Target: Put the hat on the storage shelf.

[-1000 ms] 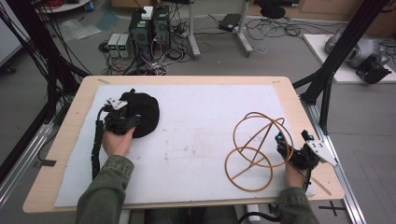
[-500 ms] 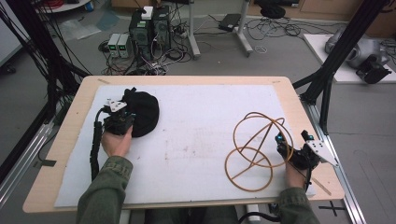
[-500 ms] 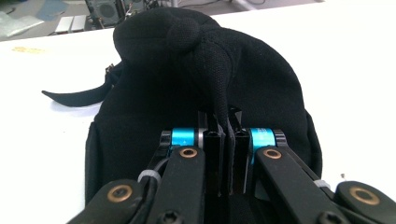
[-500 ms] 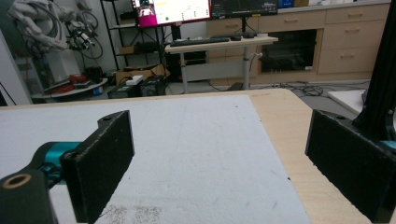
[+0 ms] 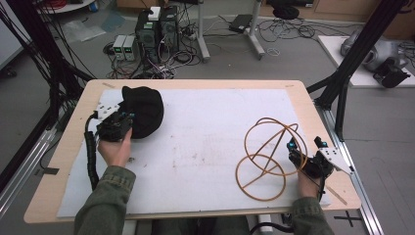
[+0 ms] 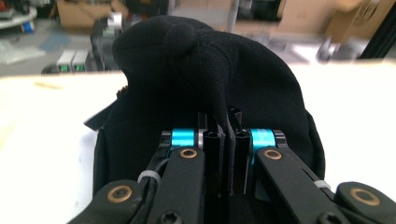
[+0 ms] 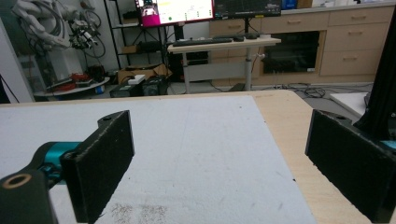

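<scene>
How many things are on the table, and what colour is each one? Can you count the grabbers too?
Black things: 1, a black cloth hat, pinched by the left gripper.
Tan things: 1, a tan wire frame made of hoops, lying by the right gripper, whose jaws are wide open.
Grippers: 2.
Total: 4.

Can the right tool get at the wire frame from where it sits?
Probably yes: the right tool is open right beside the tan wire frame, with nothing between them; the black cloth cap lies far across the table.
</scene>
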`<move>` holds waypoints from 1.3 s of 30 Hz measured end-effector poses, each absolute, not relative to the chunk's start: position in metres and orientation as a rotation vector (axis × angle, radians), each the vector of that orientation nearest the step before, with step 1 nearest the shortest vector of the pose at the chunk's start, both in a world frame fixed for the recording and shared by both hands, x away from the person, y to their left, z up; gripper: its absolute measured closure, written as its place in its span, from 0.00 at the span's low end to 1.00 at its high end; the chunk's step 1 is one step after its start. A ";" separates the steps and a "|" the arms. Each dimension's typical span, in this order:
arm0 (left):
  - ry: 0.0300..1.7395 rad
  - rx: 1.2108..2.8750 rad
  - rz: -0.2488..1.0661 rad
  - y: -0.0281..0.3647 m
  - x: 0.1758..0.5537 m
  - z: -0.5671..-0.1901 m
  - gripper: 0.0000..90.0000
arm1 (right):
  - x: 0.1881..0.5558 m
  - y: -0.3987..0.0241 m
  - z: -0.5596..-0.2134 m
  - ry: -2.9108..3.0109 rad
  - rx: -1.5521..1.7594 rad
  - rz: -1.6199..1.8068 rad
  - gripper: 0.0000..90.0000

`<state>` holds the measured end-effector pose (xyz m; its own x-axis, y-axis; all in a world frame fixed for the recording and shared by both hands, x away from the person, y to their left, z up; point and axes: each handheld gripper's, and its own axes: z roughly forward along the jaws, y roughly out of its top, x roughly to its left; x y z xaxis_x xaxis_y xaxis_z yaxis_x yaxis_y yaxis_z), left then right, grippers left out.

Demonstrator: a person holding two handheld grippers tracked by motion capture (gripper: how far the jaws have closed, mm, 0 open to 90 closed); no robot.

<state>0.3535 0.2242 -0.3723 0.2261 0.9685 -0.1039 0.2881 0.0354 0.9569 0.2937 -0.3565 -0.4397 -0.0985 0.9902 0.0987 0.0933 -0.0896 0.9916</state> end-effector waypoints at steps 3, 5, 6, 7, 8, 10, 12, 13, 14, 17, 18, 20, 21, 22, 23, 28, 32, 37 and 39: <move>1.209 1.434 0.856 0.225 0.344 -0.362 0.97 | 0.293 -0.355 -0.440 1.310 1.287 1.300 0.08; 1.179 1.420 0.863 0.225 0.338 -0.357 0.97 | 0.293 -0.355 -0.439 1.310 1.285 1.300 0.08; 1.163 1.416 0.858 0.224 0.336 -0.354 0.97 | 0.293 -0.355 -0.439 1.309 1.286 1.300 0.08; 1.140 1.412 0.859 0.224 0.334 -0.351 0.97 | 0.293 -0.355 -0.439 1.308 1.286 1.302 0.08; 1.114 1.406 0.862 0.223 0.332 -0.347 0.97 | 0.293 -0.355 -0.439 1.309 1.286 1.301 0.08; 1.063 1.394 0.863 0.222 0.327 -0.340 0.97 | 0.293 -0.355 -0.440 1.307 1.284 1.303 0.08; 1.025 1.373 0.864 0.221 0.323 -0.333 0.97 | 0.293 -0.355 -0.441 1.304 1.296 1.308 0.08; 1.010 1.371 0.863 0.220 0.322 -0.330 0.97 | 0.293 -0.355 -0.441 1.311 1.300 1.305 0.08; 0.991 1.369 0.870 0.219 0.319 -0.327 0.97 | 0.292 -0.354 -0.441 1.311 1.299 1.304 0.08; 0.934 1.369 0.872 0.215 0.313 -0.316 0.97 | 0.292 -0.353 -0.440 1.306 1.289 1.311 0.08; 0.918 1.366 0.872 0.213 0.311 -0.312 0.97 | 0.292 -0.353 -0.440 1.306 1.283 1.311 0.08; 0.886 1.368 0.864 0.210 0.307 -0.305 0.97 | 0.291 -0.353 -0.439 1.307 1.284 1.309 0.08; 0.873 1.369 0.863 0.209 0.306 -0.303 0.97 | 0.291 -0.353 -0.439 1.306 1.284 1.306 0.08; 0.847 1.370 0.858 0.207 0.304 -0.300 0.97 | 0.291 -0.353 -0.439 1.304 1.281 1.300 0.08; 0.829 1.377 0.859 0.205 0.303 -0.298 0.97 | 0.291 -0.353 -0.439 1.297 1.282 1.296 0.08; 0.780 1.378 0.839 0.200 0.302 -0.291 0.97 | 0.291 -0.354 -0.438 1.294 1.286 1.299 0.08; 0.743 1.372 0.789 0.195 0.301 -0.288 0.97 | 0.291 -0.354 -0.438 1.292 1.282 1.301 0.08; 0.666 1.384 0.740 0.185 0.295 -0.282 0.97 | 0.291 -0.354 -0.438 1.293 1.281 1.301 0.08; 0.637 1.384 0.718 0.180 0.292 -0.281 0.97 | 0.291 -0.353 -0.438 1.290 1.280 1.300 0.08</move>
<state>0.2923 0.1802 -0.2806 0.6384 0.7696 0.0143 -0.0773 0.0457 0.9960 0.2913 -0.3533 -0.4382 -0.0860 0.9928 0.0837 0.0760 -0.0772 0.9941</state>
